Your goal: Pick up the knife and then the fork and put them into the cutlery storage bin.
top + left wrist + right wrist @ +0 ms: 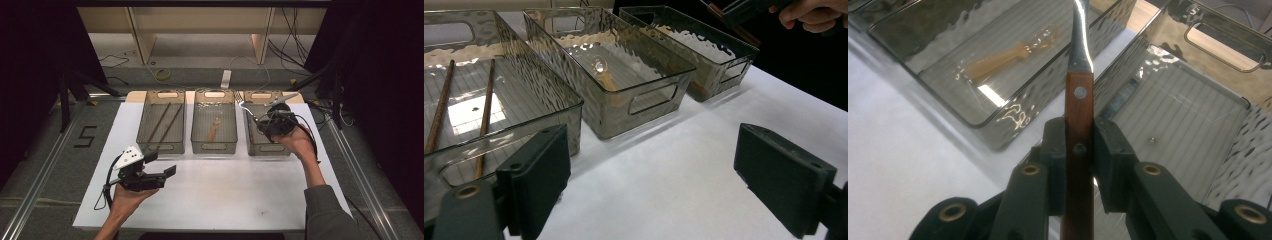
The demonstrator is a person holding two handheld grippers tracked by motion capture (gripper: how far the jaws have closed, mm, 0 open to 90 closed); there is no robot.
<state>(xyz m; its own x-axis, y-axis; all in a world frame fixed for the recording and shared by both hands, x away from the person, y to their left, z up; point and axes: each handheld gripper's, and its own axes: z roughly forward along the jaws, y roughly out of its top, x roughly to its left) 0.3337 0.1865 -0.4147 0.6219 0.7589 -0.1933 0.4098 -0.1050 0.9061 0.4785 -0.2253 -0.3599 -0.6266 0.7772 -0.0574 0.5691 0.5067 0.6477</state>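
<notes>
Right gripper view, hand-held gripper [1079, 150] clamping fork [1079, 95]

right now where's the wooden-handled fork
In the high view it is at the right, clamped in the right gripper above the right clear plastic bin: the wooden-handled metal fork.

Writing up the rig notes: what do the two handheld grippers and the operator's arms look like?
Both are black two-jaw units. The left gripper carries a grey three-cornered plate with dark dots on top, has flat rectangular black pads and brass-coloured pivot bushings, and trails a black cable. The right gripper has the same brass pivots and trails dark cables. The right arm wears a grey sleeve; the left forearm is bare.
</notes>
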